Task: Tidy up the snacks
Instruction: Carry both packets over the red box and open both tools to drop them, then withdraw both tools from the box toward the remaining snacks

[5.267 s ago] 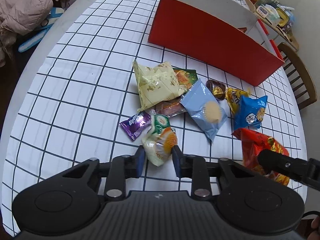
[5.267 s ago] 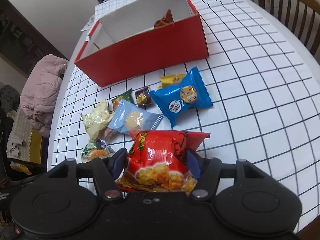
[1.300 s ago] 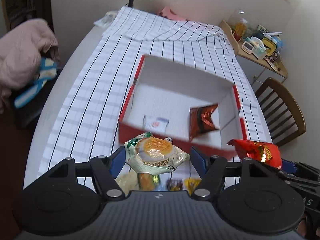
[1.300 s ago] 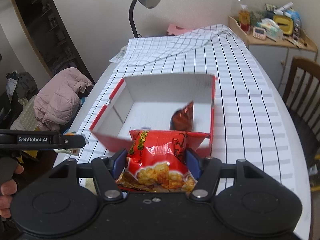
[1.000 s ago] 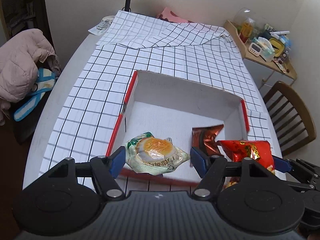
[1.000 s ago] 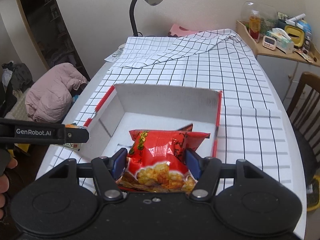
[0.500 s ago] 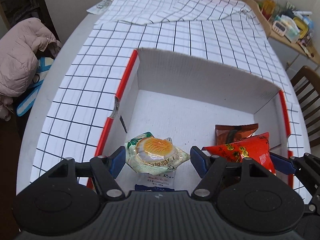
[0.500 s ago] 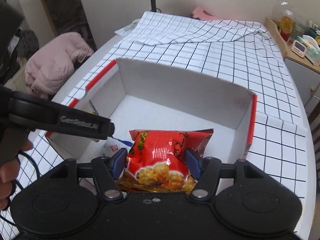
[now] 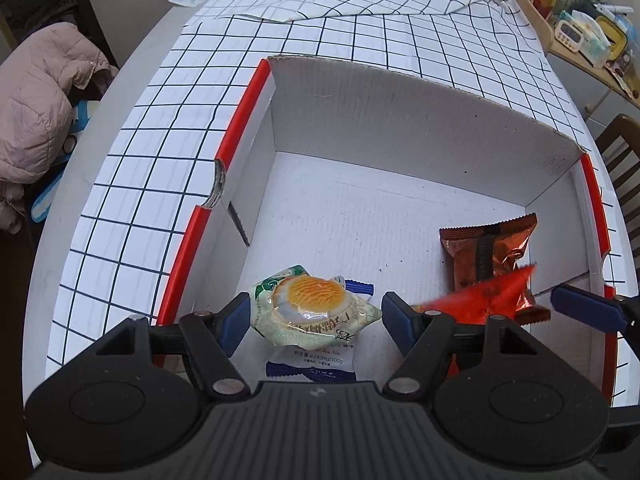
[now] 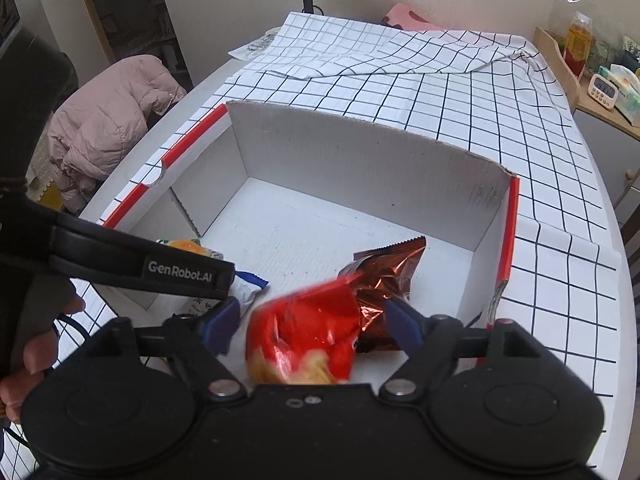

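The right claw has just been spreading its jaws, and the red snack bag between them is blurred and clear of both pads, so it looks released and dropping into the box. In the left wrist view the same bag shows as a red streak low at the right, just in front of a brown foil packet that already lies on the box floor.

The left claw hangs over the near left part of the box with its jaws apart. The pale green bun packet sits between them; a gap shows at the right pad, while the left pad is close to it or touching (which of the two cannot be told). Under it lies a white and blue packet, also on the box floor.

So two snacks are in, a third is on its way down, and the bun packet seems about to follow. Any snacks left on the surface in front of the box are out of sight.

The far half of the box floor is bare, with plenty of room. The two claws work near each other inside the walls, and the right-hand wall stands just beside the right claw, so both would do best to lift straight up before swinging away.
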The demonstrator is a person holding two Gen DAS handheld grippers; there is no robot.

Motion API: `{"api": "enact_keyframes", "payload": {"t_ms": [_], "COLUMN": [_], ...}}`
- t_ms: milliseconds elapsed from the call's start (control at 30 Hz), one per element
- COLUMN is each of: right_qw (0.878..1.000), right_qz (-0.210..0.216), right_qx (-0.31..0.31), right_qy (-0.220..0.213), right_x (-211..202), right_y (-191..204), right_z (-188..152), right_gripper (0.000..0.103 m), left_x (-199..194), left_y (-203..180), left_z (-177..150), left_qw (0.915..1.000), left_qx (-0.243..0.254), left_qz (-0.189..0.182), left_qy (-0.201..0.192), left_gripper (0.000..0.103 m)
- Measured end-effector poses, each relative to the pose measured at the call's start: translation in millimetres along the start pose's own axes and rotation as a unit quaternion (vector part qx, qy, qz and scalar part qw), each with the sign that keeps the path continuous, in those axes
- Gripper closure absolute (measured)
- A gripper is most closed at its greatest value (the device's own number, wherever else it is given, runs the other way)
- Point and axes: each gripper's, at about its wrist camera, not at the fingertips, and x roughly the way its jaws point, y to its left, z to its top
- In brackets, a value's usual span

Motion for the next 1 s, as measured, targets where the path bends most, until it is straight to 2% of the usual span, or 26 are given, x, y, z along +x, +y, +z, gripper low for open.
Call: {"api": "enact_keyframes", "payload": {"t_ms": [400,467,600,1000], "right_qw": [0.999,0.999,0.998,0.996], "right_qz": [-0.003,-0.004,0.001,0.004], "right_qx": [0.021,0.025,0.033,0.032], "right_qy": [-0.032,-0.040,-0.056,-0.086], "right_x": [-43.0,-53.4,-76.5,-137.7], "right_y": [-3.1,-2.8,-1.5,17.7], "right_z": [-8.2,-10.9,-18.4,-58.2], "right_gripper": [0.016,0.016,0.015,0.008], "left_x": [-27.3,-35.9,-53.5,-112.9], "left_y": [9.7,11.3,15.0,38.7], "left_z": [-10.3,-12.5,-17.5,-57.2], "left_qw": [0.9993,0.9987,0.9976,0.9930], "left_qx": [-0.009,-0.010,-0.010,-0.008], "left_qz": [-0.027,-0.035,-0.044,-0.074], "left_qy": [-0.022,-0.035,-0.053,-0.092], "left_gripper": [0.032,0.023,0.020,0.020]}}
